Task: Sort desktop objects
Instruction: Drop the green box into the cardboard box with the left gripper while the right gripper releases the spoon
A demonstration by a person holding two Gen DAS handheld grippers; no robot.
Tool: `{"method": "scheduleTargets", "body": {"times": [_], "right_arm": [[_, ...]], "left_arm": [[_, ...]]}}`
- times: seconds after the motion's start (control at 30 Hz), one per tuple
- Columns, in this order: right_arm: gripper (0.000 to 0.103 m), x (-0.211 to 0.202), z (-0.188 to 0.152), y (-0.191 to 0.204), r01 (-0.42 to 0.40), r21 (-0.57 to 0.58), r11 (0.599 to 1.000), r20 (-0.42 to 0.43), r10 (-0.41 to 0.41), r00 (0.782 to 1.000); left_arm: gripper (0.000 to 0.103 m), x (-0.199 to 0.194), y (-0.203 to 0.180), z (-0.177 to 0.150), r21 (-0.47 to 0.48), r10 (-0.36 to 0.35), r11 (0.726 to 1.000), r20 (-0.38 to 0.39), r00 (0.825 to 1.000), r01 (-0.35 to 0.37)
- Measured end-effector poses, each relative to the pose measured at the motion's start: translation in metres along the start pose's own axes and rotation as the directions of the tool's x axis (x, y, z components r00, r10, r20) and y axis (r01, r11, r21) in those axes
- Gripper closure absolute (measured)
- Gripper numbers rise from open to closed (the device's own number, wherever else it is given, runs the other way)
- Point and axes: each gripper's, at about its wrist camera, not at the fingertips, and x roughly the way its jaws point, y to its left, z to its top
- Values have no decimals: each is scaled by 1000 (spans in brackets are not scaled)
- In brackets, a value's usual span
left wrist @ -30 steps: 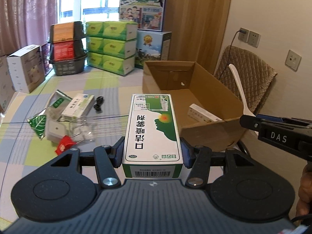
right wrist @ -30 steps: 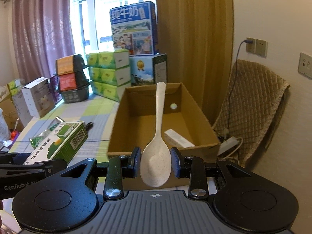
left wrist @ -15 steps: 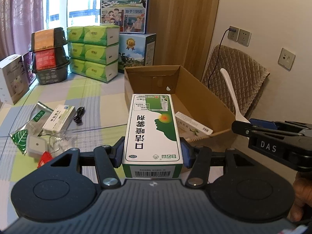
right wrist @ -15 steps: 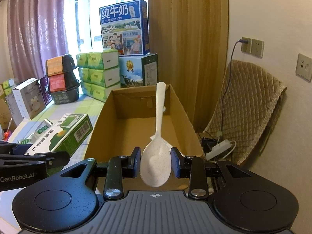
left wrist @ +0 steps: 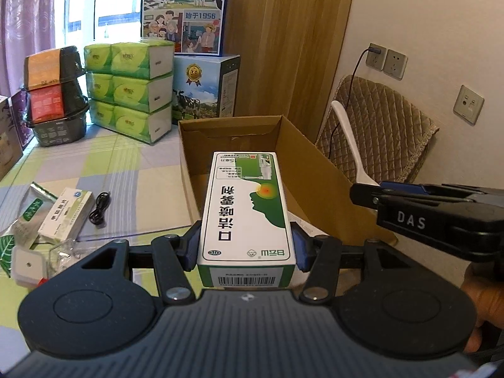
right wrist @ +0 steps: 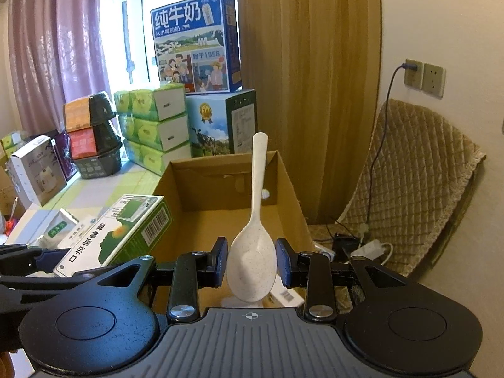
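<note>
Both loads carried up to the carton

Left view: my left gripper [left wrist: 245, 249] clamped the box [left wrist: 247, 208], now over the carton [left wrist: 318, 170] at centre. Right view: my right gripper [right wrist: 251, 266] pinched the spoon [right wrist: 253, 245], carton [right wrist: 217, 189] closer below; release seemed next.

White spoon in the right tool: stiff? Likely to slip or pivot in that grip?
The white spoon likely stays rigid: its long handle stands straight, unsagging. The right tool clamps only the curved bowl edges, so it may pivot or slip. Probably light, thin plastic.
</note>
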Motion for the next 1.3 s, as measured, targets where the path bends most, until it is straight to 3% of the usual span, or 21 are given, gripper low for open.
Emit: {"method": "scheduleTargets", "body": {"times": [0.37, 0.53, 0.67, 0.83, 0.9, 0.97, 1.3], "right_arm": [[73, 28, 6, -14, 15, 17, 1000, -25, -15, 1000], [73, 31, 2, -13, 6, 21, 1000, -38, -5, 999], [73, 35, -1, -8, -13, 23, 1000, -51, 14, 999], [73, 42, 1, -2, -65, 40, 997, -60, 68, 996], [68, 42, 1, -2, -69, 48, 996, -57, 72, 996], [53, 38, 0, -2, -65, 54, 996, -48, 68, 997], [41, 4, -19, -4, -51, 112, 992, -44, 56, 997]], "left_arm": [[52, 36, 0, 11, -9, -19, 1000, 7, 1000, 19], [51, 28, 16, 7, -57, 1, 998, 14, 1000, -1], [42, 17, 30, 0, -89, 24, 996, 18, 1000, -23], [40, 4, 45, -9, -126, 39, 991, 19, 999, -36], [38, 0, 49, -13, -140, 46, 989, 19, 999, -42], [37, -5, 53, -17, -151, 51, 987, 19, 999, -47], [31, -30, 70, -37, -177, 92, 980, 10, 996, -89]]}}
